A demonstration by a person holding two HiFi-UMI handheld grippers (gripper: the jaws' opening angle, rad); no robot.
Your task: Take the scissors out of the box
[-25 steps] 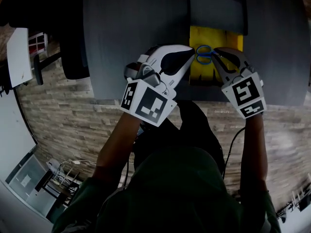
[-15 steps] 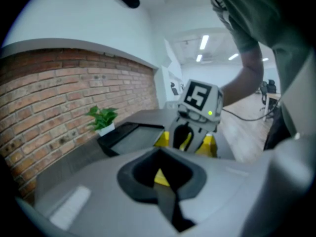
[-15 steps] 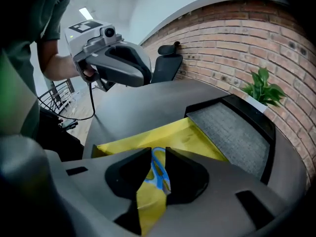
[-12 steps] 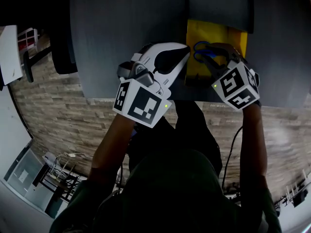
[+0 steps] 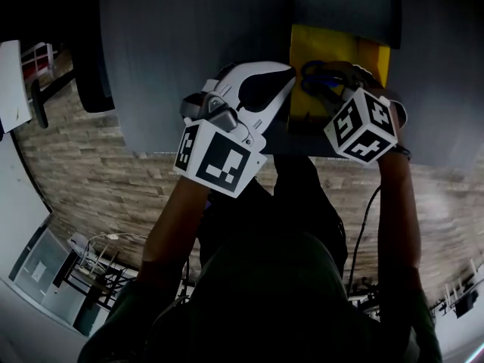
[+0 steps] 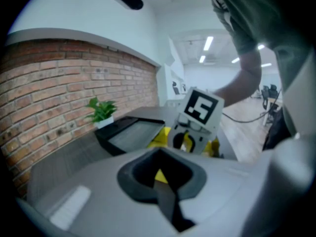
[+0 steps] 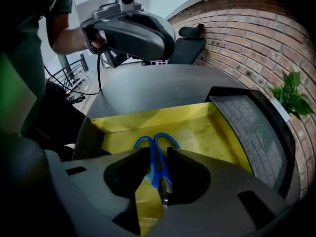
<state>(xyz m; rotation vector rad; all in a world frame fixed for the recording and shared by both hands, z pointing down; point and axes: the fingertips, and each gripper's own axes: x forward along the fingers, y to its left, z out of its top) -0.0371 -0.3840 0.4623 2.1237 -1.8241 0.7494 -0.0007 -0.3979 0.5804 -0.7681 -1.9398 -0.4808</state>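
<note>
One pair of blue scissors [image 7: 155, 166] lies in the one yellow box [image 7: 207, 132] on the grey worktop [image 5: 189, 51]. The right claw [image 7: 159, 152] is clenched on the scissors. The left claw [image 6: 159, 184] hangs beside the box, pinched together and empty.

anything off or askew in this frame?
Nothing stands out. The scissors lie flat in the yellow box, handles together. The right gripper has its jaws closed on the handles. The left gripper is shut and empty beside the box.
</note>
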